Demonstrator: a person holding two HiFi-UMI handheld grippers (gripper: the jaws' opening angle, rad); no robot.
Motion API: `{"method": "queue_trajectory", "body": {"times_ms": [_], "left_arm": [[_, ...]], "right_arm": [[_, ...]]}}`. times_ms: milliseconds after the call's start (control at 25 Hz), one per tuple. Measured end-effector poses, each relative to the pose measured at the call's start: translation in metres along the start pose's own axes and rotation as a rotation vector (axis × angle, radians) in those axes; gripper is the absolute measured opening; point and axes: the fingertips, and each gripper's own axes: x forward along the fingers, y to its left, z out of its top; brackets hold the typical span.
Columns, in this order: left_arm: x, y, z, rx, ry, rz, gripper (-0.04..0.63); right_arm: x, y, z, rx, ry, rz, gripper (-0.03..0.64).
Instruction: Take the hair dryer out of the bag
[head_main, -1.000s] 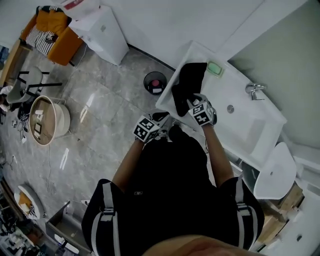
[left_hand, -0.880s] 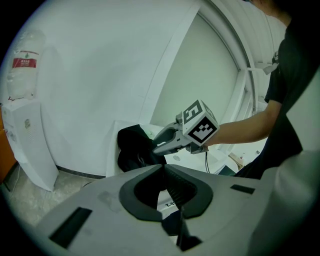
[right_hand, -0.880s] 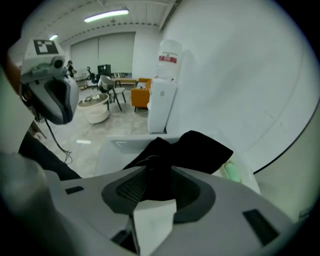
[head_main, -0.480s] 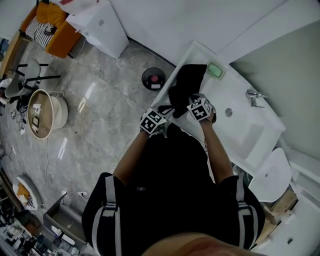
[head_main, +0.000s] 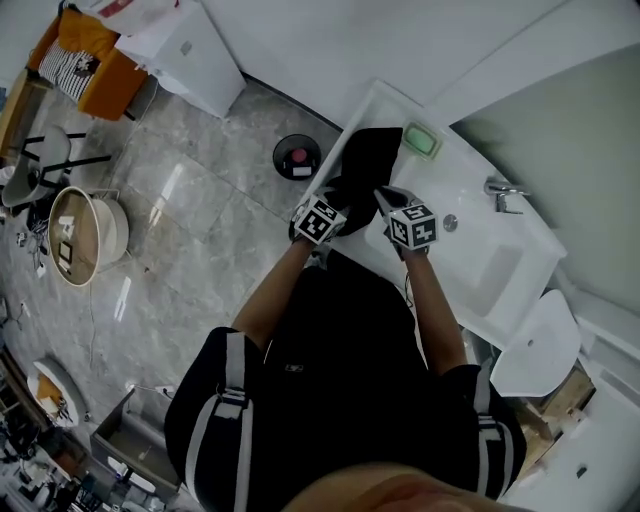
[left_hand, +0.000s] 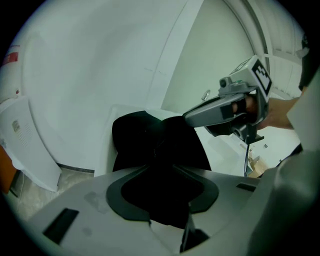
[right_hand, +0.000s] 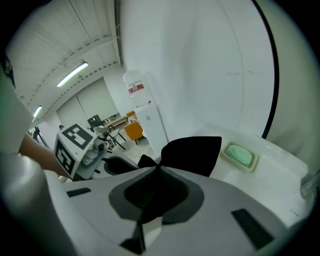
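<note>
While the black bag (head_main: 366, 165) lies on the white bench (head_main: 455, 178), near the soap dish (head_main: 423, 140), both my grippers meet it at its near end. My right gripper (right_hand: 159, 168) has just been closing, and its fingers are pinched together on a fold of the bag's cloth. My left gripper (left_hand: 161, 162) has just been opening. Its fingers stand apart with the bag's dark bulk between them, not pressed. The dryer itself is out of my sight.
</note>
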Motion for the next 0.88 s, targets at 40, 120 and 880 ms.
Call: {"method": "queue_trajectory", "body": {"times_ms": [40,120,880], "left_arm": [[0.007,0.001,0.001,-0.001,0.011,-0.003,0.115],[0.018,0.002,0.001,0.004,0.031,-0.008,0.133],[0.095,0.016,-0.01,0.051,0.19,0.09,0.193]], "right_arm": [[-0.003,0.002,0.003,0.01,-0.018,0.01,0.077],[-0.01,0.008,0.01,0.04,-0.052,0.039,0.077],[-0.027,0.017,-0.012,0.078,-0.043,0.122,0.077]]}}
